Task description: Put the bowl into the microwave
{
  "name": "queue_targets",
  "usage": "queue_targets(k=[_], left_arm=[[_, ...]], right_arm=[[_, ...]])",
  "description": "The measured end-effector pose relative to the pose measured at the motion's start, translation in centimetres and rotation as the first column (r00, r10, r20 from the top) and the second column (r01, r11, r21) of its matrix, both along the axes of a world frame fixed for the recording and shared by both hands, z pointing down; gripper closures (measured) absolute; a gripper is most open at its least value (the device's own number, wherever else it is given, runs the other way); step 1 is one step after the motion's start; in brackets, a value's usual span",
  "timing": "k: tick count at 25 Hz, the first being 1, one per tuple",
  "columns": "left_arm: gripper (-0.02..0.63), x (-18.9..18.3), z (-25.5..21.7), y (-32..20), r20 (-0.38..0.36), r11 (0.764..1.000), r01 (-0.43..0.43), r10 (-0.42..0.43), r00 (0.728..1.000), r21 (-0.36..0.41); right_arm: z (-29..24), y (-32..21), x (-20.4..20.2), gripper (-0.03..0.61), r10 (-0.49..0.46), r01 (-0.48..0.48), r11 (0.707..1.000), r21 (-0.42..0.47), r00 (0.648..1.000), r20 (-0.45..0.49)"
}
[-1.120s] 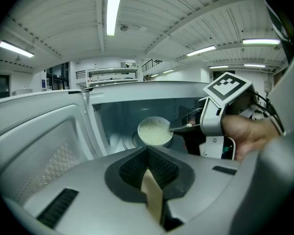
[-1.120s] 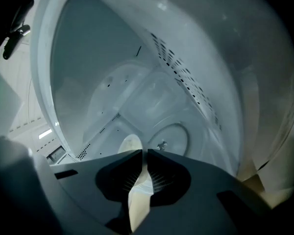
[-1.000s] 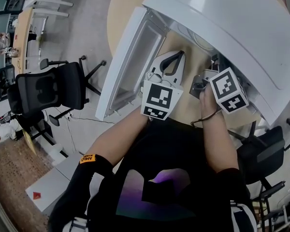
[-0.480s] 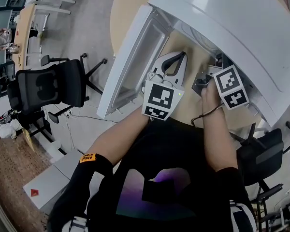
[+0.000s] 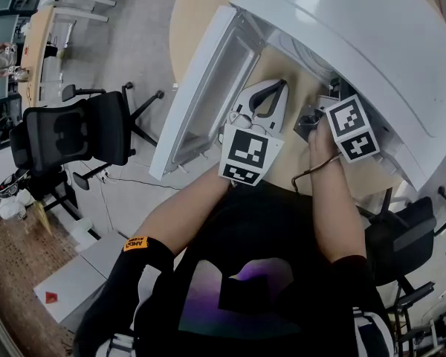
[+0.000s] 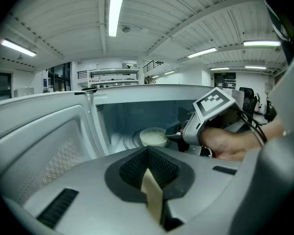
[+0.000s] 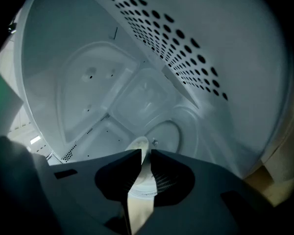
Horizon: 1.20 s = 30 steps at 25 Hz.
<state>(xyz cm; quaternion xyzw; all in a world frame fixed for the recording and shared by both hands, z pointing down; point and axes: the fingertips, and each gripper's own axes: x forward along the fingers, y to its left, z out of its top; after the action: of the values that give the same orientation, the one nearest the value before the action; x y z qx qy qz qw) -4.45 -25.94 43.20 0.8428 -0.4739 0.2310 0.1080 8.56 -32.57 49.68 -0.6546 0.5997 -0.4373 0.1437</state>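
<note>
The white microwave [image 5: 372, 43] stands on the table with its door [image 5: 208, 95] swung open to the left. A pale bowl [image 6: 153, 137] hangs inside the cavity, above the round turntable [image 7: 161, 136]. My right gripper [image 6: 179, 136] reaches in from the right and is shut on the bowl's rim [image 7: 137, 146]. In the head view only its marker cube and rear body [image 5: 320, 121] show at the opening. My left gripper [image 5: 273, 91] hovers in front of the opening, between the door and the right hand, shut with nothing in it.
The microwave sits on a round wooden table [image 5: 201, 6]. The perforated cavity wall [image 7: 186, 58] lies close to the right gripper. Black office chairs stand on the floor at the left [image 5: 74, 136] and at the lower right [image 5: 401, 236].
My right gripper has moved a little deeper into the microwave with the bowl. The left gripper has stayed almost still.
</note>
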Motion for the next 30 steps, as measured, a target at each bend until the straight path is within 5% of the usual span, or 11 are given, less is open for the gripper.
queue_targets(k=[18, 30], left_arm=[[0.568, 0.8, -1.6, 2.1, -0.038, 0.999, 0.011, -0.010, 0.999, 0.034], [0.568, 1.7, -3.3, 5.3, -0.062, 0.994, 0.085, -0.081, 0.995, 0.064]], right_arm=[[-2.0, 2.7, -0.9, 0.531, -0.139, 0.150, 0.988, 0.040, 0.968, -0.207], [-7.0, 8.8, -2.8, 0.531, -0.341, 0.441, 0.891, 0.109, 0.809, -0.479]])
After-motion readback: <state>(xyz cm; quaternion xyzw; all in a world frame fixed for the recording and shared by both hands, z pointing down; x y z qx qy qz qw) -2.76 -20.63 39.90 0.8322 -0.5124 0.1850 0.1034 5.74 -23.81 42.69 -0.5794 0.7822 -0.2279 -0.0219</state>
